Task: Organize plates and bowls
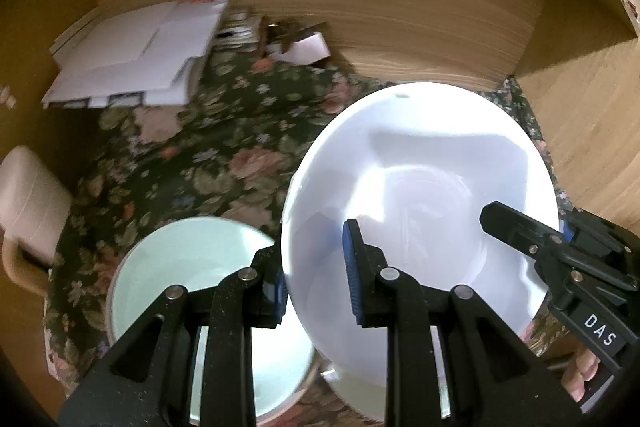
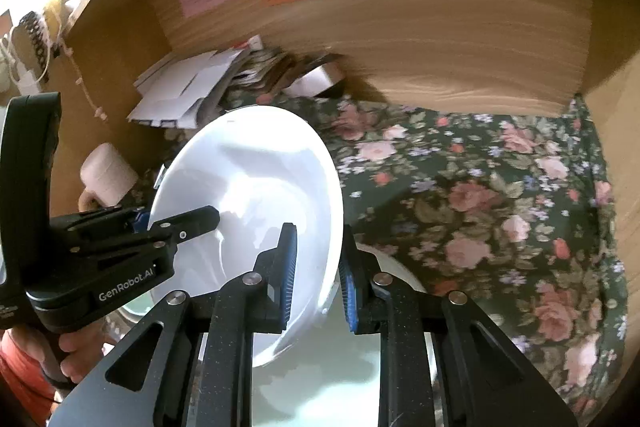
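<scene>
A white bowl (image 1: 420, 187) is held tilted above the floral cloth, gripped from both sides. My left gripper (image 1: 316, 287) is shut on its left rim, one blue pad inside the bowl and one outside. My right gripper (image 2: 318, 287) is shut on the opposite rim of the same bowl (image 2: 256, 195) in the same way. Each gripper also shows in the other's view: the right gripper (image 1: 524, 227) at the bowl's right edge, the left gripper (image 2: 178, 221) at its left. A pale green bowl (image 1: 180, 287) sits on the cloth below, also seen under the pale green bowl's white neighbour (image 2: 320, 371).
A floral cloth (image 2: 500, 207) covers the surface inside a wooden alcove (image 1: 400, 19) with coloured notes on its back wall. White papers (image 1: 136, 51) and a tape roll (image 2: 316, 79) lie at the back left. A cream mug (image 1: 28, 203) lies at the left.
</scene>
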`<act>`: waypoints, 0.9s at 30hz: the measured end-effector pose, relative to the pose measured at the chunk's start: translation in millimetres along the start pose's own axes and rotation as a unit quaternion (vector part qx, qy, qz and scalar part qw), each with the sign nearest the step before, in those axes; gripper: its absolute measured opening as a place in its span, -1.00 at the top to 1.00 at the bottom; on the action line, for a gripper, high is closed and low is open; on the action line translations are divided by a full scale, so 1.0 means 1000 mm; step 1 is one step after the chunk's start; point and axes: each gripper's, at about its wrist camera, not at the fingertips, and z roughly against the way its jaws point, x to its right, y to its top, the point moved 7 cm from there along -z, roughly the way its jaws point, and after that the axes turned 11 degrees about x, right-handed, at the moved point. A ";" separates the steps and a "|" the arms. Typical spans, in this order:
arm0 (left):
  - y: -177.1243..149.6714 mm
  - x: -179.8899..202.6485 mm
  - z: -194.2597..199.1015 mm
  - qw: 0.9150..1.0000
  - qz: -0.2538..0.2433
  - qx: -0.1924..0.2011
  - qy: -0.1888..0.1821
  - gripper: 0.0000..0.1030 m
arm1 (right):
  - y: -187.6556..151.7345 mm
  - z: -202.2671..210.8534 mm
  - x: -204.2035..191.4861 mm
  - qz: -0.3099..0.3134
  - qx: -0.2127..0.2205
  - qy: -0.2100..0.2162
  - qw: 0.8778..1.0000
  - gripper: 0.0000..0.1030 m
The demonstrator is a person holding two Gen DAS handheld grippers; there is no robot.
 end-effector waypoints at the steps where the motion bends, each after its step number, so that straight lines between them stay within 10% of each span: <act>1: -0.001 -0.005 0.002 1.000 0.003 0.001 0.003 0.54 | -0.001 -0.002 -0.004 0.002 -0.002 0.004 1.000 0.64; 27: -0.041 -0.110 0.032 0.995 0.069 -0.003 0.066 0.54 | -0.031 -0.059 -0.101 0.044 -0.064 0.090 0.993 0.64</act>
